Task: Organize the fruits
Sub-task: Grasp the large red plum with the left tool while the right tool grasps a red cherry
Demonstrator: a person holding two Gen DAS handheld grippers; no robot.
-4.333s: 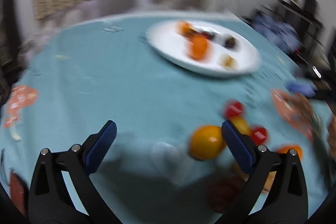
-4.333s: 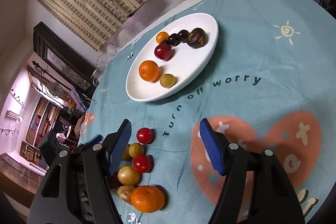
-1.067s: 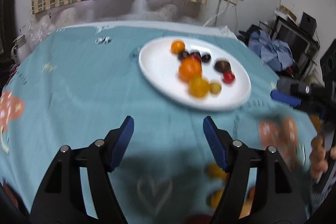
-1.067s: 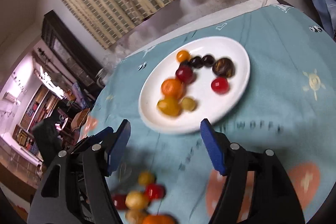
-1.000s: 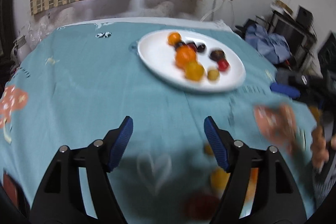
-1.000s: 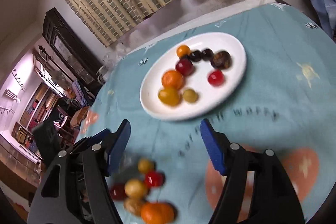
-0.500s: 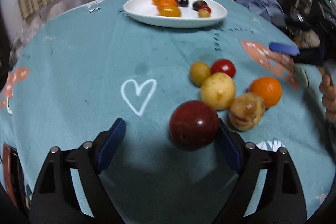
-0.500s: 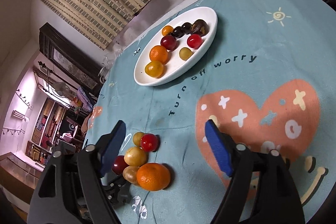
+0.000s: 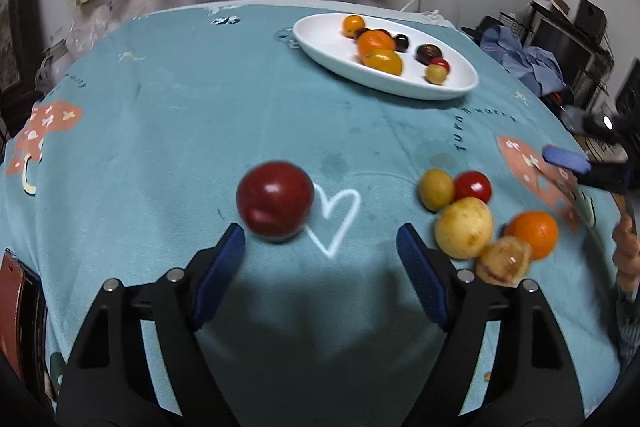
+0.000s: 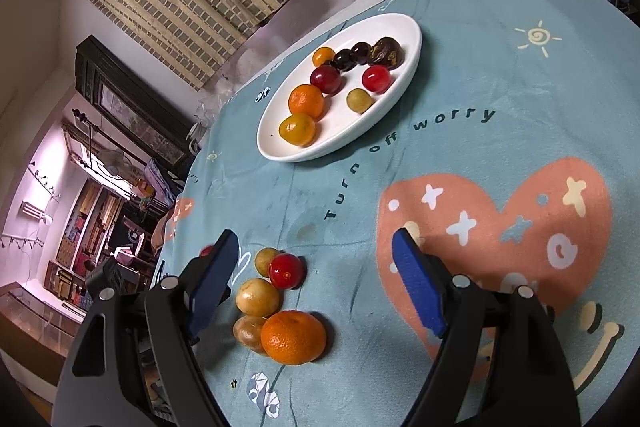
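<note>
A white oval plate (image 9: 332, 47) holding several fruits stands at the far side of the teal tablecloth; it also shows in the right wrist view (image 10: 412, 27). A dark red plum (image 9: 275, 200) lies on the cloth just ahead of my left gripper's left finger, blurred. My left gripper (image 9: 320, 251) is open and empty. A cluster of loose fruits lies to its right: a small yellow fruit (image 9: 436, 189), a red tomato (image 9: 473, 187), a large yellow fruit (image 9: 464, 227), an orange (image 9: 532, 234). My right gripper (image 10: 316, 263) is open and empty above that cluster (image 10: 258, 297).
The tablecloth has a white heart outline (image 9: 336, 215) and a pink heart print (image 10: 500, 223). The right gripper's blue tip (image 9: 566, 159) and a hand show at the right edge. Clutter and clothing (image 9: 524, 59) lie beyond the table.
The red plum has moved from against my left gripper's right finger to the left, away from the cluster. My left gripper has lifted and tilted up. The right gripper has barely moved.
</note>
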